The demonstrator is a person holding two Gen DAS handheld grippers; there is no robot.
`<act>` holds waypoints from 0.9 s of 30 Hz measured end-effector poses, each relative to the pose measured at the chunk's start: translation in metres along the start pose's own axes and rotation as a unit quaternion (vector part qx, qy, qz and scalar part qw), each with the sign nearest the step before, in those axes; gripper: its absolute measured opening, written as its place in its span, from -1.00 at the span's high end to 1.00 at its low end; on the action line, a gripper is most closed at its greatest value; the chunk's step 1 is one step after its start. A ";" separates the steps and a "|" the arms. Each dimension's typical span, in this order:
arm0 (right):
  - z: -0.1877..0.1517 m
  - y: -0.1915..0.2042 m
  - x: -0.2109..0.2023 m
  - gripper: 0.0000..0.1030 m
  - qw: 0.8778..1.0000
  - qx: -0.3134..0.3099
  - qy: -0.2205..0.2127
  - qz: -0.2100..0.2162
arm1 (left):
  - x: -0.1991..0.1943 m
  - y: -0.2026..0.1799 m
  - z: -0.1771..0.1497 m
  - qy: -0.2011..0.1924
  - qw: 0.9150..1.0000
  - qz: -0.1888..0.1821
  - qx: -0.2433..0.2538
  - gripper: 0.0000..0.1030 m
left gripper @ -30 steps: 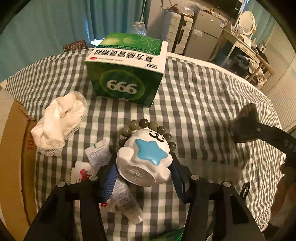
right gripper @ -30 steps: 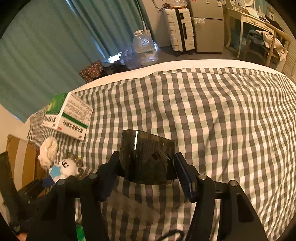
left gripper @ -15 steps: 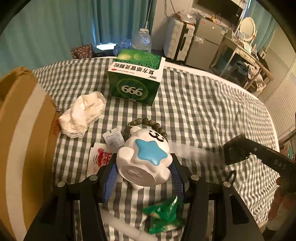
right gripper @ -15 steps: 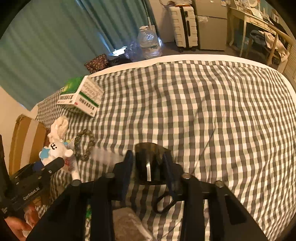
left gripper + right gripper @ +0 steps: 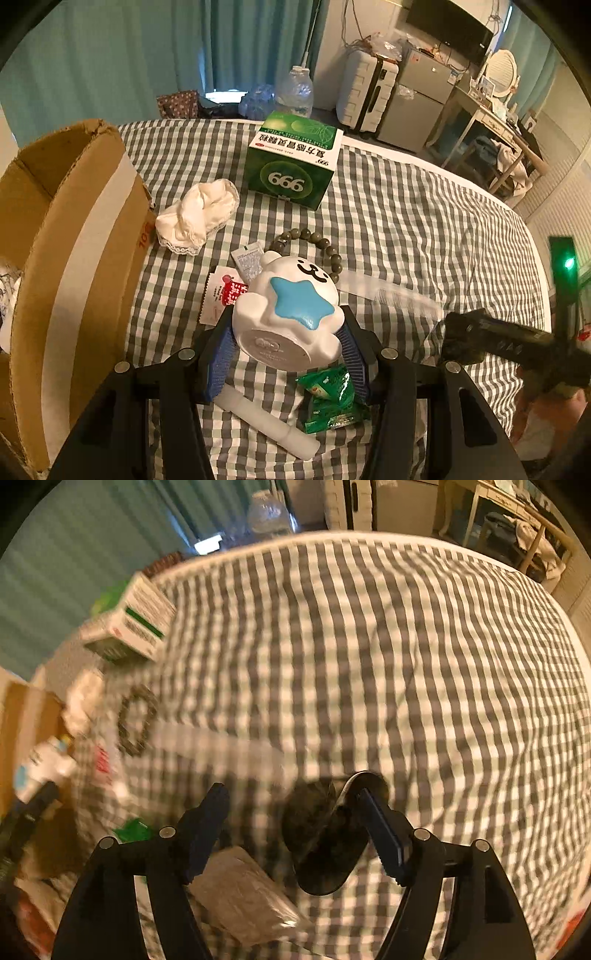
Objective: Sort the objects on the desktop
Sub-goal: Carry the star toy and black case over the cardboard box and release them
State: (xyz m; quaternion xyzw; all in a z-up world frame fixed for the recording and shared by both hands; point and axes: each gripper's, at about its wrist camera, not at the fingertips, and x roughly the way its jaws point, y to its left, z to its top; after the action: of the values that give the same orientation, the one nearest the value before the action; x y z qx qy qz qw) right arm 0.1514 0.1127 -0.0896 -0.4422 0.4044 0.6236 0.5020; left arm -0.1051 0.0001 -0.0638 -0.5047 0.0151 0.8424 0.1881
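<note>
My left gripper (image 5: 286,354) is shut on a white bear figurine with a blue star (image 5: 291,310) and holds it above the checked cloth. Below it lie a bead bracelet (image 5: 314,240), sachets (image 5: 229,288), a green packet (image 5: 328,395), a white tube (image 5: 266,417) and a clear comb (image 5: 391,295). My right gripper (image 5: 295,819) is open in a blurred view. A dark sunglasses lens (image 5: 325,845) lies on the cloth by its right finger (image 5: 380,830). The right gripper also shows in the left wrist view (image 5: 480,339).
A cardboard box (image 5: 62,258) stands open at the left edge. A green 999 medicine box (image 5: 291,162) and a white lace cloth (image 5: 199,214) lie further back. A clear plastic packet (image 5: 240,897) lies under the right gripper. Checked cloth (image 5: 406,646) stretches right.
My left gripper has lifted and pulled back with the figurine, bringing the cardboard box into view. My right gripper has opened and let go of the sunglasses lens, which now lies on the cloth.
</note>
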 end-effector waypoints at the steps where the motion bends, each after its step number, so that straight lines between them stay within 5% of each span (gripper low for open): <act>1: -0.002 0.000 0.005 -0.42 1.000 -0.002 0.007 -0.012 | 0.001 0.000 0.000 0.001 1.000 -0.003 -0.001 -0.05; 5: -0.007 -0.007 0.026 -0.43 0.998 0.006 0.048 -0.048 | 0.006 -0.002 0.001 0.003 1.000 -0.011 0.002 -0.05; 7: -0.009 -0.010 0.032 -0.04 0.997 0.009 0.055 -0.057 | 0.008 -0.002 0.001 0.004 1.000 -0.014 0.002 -0.05; 8: -0.010 -0.010 0.033 0.33 0.997 0.006 0.057 -0.056 | 0.008 -0.002 0.001 0.005 1.000 -0.016 0.001 -0.05; 20: -0.021 -0.012 -0.038 0.42 0.999 0.003 -0.034 0.016 | -0.014 0.002 0.003 -0.022 0.999 -0.031 -0.013 -0.06; 27: -0.021 0.021 -0.095 0.42 0.995 -0.042 -0.069 0.056 | -0.047 0.006 0.005 -0.063 0.997 -0.032 -0.021 -0.06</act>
State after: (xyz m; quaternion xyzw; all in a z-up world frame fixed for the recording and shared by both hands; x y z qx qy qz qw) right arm 0.1435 0.0632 -0.0036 -0.3954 0.3663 0.6961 0.4743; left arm -0.0914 -0.0183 -0.0218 -0.4550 -0.0300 0.8661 0.2047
